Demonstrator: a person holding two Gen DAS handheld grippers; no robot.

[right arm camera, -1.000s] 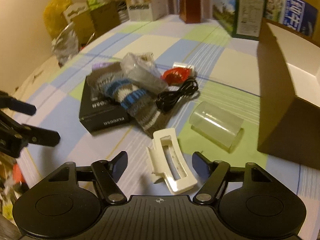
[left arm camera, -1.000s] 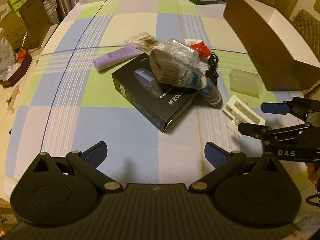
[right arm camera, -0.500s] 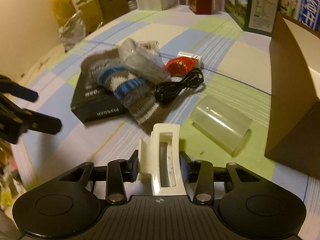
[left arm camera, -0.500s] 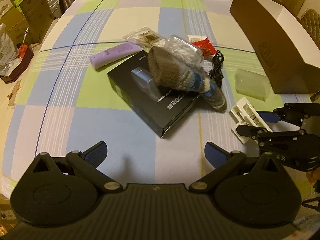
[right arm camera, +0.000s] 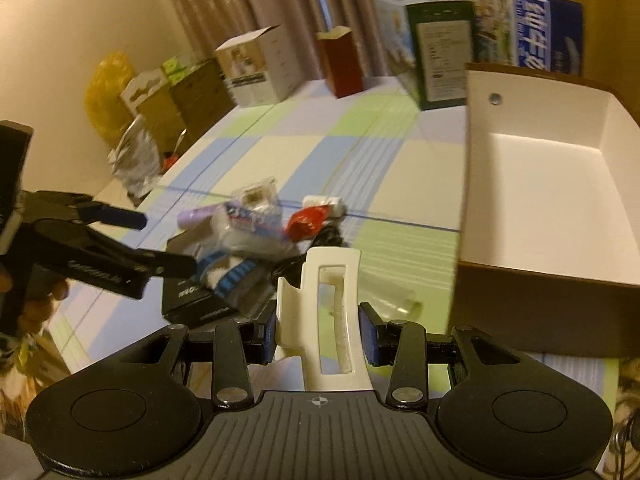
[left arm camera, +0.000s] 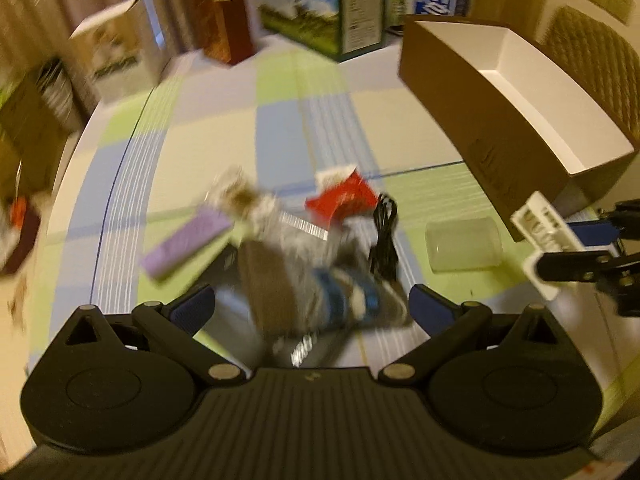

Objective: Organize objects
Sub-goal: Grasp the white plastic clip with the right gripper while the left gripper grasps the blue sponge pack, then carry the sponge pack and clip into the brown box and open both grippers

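Note:
My right gripper [right arm camera: 322, 332] is shut on a white plastic clip [right arm camera: 332, 312] and holds it above the table, beside the open brown box [right arm camera: 552, 208]. The clip [left arm camera: 548, 232] and right gripper [left arm camera: 588, 248] also show at the right of the left wrist view. My left gripper [left arm camera: 312, 308] is open, its fingers either side of a striped knit sock [left arm camera: 320, 292] that lies on a black box [right arm camera: 188, 296]. The pile also holds a purple tube [left arm camera: 184, 244], a red packet [left arm camera: 344, 196], a black cable [left arm camera: 384, 236] and a clear plastic case [left arm camera: 464, 244].
The brown box [left arm camera: 500, 120] with its white inside stands at the right on the checked cloth [left arm camera: 224, 136]. Cartons and boxes [right arm camera: 436, 56] line the far edge. Bags and boxes [right arm camera: 132, 120] stand beyond the left edge.
My right gripper has lifted the white clip off the cloth and moved toward the brown box. My left gripper has moved forward to the sock and stays open.

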